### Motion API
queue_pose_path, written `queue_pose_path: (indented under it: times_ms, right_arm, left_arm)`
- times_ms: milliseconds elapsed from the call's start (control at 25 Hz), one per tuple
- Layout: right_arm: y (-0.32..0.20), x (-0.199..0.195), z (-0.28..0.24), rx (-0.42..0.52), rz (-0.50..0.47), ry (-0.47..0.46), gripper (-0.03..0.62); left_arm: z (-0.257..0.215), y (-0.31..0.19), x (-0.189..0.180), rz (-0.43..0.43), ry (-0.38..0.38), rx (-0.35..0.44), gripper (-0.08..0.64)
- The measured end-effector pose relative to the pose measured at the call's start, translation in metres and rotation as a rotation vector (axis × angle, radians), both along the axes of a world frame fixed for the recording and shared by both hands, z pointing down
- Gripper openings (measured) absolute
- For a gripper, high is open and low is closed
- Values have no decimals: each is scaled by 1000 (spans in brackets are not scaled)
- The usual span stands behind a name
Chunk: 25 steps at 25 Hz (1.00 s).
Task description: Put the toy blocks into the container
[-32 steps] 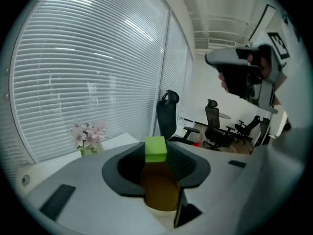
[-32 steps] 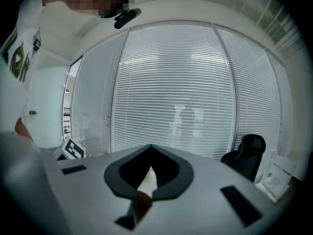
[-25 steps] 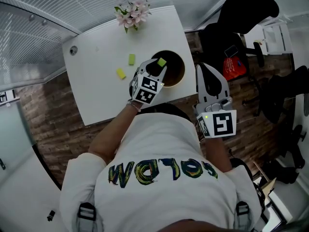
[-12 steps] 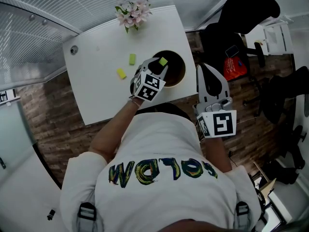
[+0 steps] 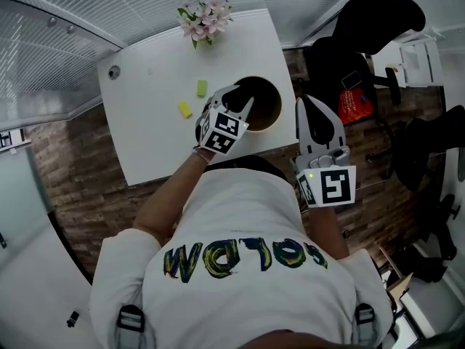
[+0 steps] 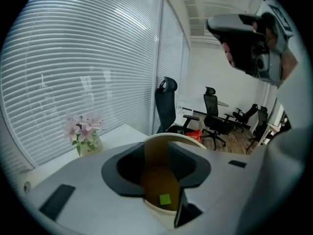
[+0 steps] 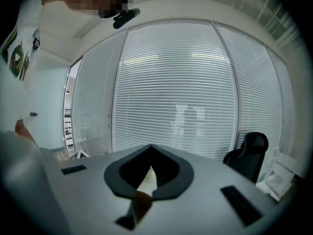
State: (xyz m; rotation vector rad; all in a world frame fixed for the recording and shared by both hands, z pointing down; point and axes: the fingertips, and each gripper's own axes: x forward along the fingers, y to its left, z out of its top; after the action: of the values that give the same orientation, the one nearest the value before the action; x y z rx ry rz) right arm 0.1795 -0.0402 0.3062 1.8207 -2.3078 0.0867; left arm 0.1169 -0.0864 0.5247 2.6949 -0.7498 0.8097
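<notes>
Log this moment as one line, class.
left gripper: over container, jaws opening, empty | block: in container | two blocks: on table | right gripper: idle, off table

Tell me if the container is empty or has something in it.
Not empty: the left gripper view shows one green block lying on the floor of the container.

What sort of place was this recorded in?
Probably an office or meeting room: black swivel office chairs, white slatted window blinds along the walls, and a white rectangular table.
</notes>
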Motion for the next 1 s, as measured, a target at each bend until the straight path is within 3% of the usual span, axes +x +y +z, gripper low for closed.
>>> queue_pose_path:
  times_ms: [320, 720, 1000]
  right_arm:
    - [-10, -18, -3, 9, -64, 0, 8]
    - [-23, -65, -8, 30, -206, 4, 6]
    - [-28, -102, -13, 48, -303, -4, 7]
  left_arm:
    - [-59, -13, -40, -145, 110, 62, 138]
    - [-136, -11, -120, -359, 247, 179, 127]
    - [-164, 4, -173, -500, 280, 228, 124]
